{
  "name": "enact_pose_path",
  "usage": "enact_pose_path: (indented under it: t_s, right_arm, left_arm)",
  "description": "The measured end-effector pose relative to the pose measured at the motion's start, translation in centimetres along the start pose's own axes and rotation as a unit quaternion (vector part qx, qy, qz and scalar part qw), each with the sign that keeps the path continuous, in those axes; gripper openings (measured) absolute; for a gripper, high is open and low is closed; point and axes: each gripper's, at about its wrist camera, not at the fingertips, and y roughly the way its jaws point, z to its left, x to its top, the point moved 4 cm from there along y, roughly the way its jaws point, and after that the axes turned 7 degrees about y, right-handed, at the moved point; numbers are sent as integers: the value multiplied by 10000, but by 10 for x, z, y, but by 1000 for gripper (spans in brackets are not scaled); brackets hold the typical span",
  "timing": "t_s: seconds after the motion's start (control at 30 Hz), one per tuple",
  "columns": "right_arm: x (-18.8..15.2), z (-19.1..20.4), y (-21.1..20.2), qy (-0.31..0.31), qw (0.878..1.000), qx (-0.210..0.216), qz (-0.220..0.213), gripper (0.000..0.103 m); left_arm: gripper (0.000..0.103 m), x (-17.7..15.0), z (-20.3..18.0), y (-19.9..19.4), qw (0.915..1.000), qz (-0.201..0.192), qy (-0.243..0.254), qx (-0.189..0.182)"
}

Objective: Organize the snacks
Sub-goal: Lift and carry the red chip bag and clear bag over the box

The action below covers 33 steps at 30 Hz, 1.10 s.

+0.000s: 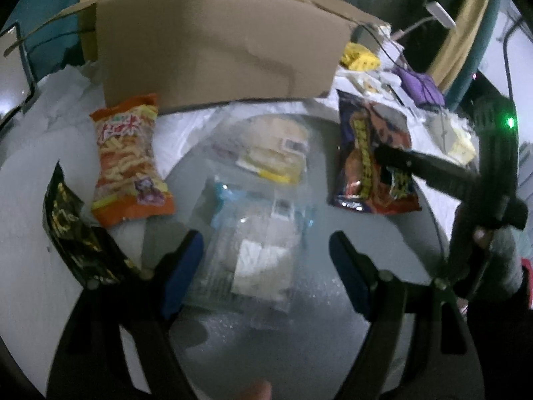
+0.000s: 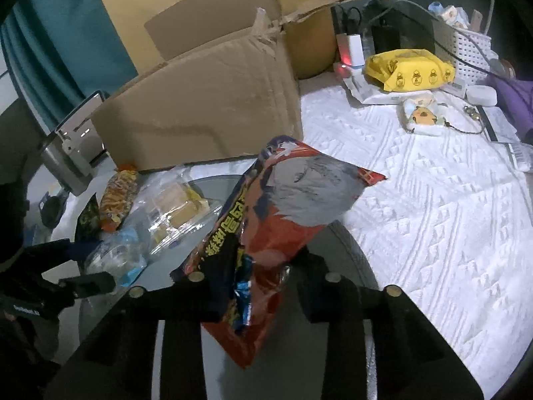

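My right gripper is shut on a red and dark snack bag and holds it tilted above the glass table. The bag also shows in the left wrist view, with the right gripper on it. My left gripper is open, its blue pads either side of a clear wrapped pastry on the glass. A second clear pack of bread lies beyond. An orange snack bag and a black bag lie to the left. An open cardboard box stands behind them.
A white quilted cloth covers the surface to the right. On it lie a yellow pouch, a white basket, a charger with cables and a purple item. A metal stand is at the left.
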Motion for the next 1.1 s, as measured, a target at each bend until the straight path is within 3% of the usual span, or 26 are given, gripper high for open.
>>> enact_pose_path:
  t_s: [0.03,0.27,0.3,0.37,0.47,1.1]
  right_arm:
    - [-1,0,-2,-14,10000,2,-5,31]
    - [-4,0,-14,2,9999,98,-100,27]
    - [-3,0,-16,-12,9999,117,-124,27]
    - [-2,1,-22,-42,9997,167,-182,26]
    - [1,4,-30,-81,9993,256,-259,26]
    - [38,29,-47,-447,9958,539,-582,26]
  left_arm:
    - [85,-1,-2,3,10000,28,54,3]
    - [85,-5,-8,10,9991,8,249,347]
    - [81,-5,-9,11,9989,2,258,390]
    - [61,-4,-9,10,9981,-15,320,517]
    - [58,-3,-7,9,9989,-28,223,414]
    - [57,29,1,-50,9951,-793,157,564]
